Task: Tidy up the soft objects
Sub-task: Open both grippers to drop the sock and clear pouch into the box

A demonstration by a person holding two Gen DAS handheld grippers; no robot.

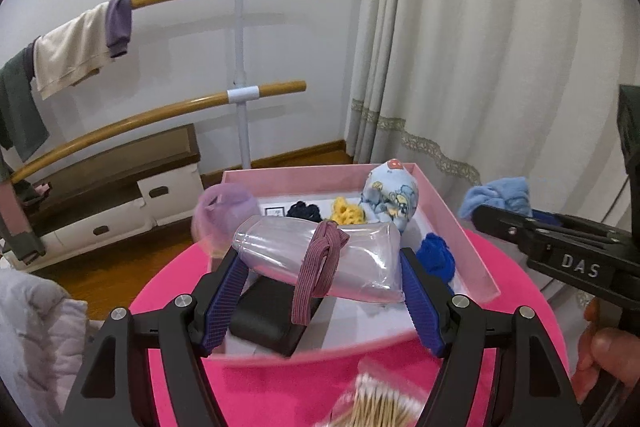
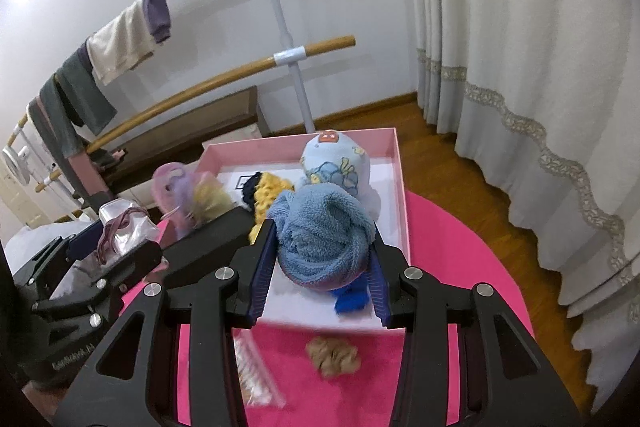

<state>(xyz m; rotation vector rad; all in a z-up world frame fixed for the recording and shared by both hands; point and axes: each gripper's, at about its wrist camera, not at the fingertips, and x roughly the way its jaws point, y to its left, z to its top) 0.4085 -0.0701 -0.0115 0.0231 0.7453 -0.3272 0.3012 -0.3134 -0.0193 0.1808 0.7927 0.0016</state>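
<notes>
2 grippers over pink box (image 1: 460, 223): left gripper (image 1: 320, 279) jaws clamp clear pouch (image 1: 352, 259); right gripper (image 2: 320, 267) jaws pinch blue towel (image 2: 320, 239), seemingly.

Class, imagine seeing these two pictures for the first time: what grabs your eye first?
The left gripper holds a clear pouch wrapped in a mauve band above the pink box. The right gripper clamps a fluffy light-blue cloth over the same box, on a bright pink mat.

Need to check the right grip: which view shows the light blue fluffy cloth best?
Right wrist view: the light blue fluffy cloth fills the centre, clamped between the right tongs above the pink box. Left wrist view shows only a corner of it at the right edge.
</notes>
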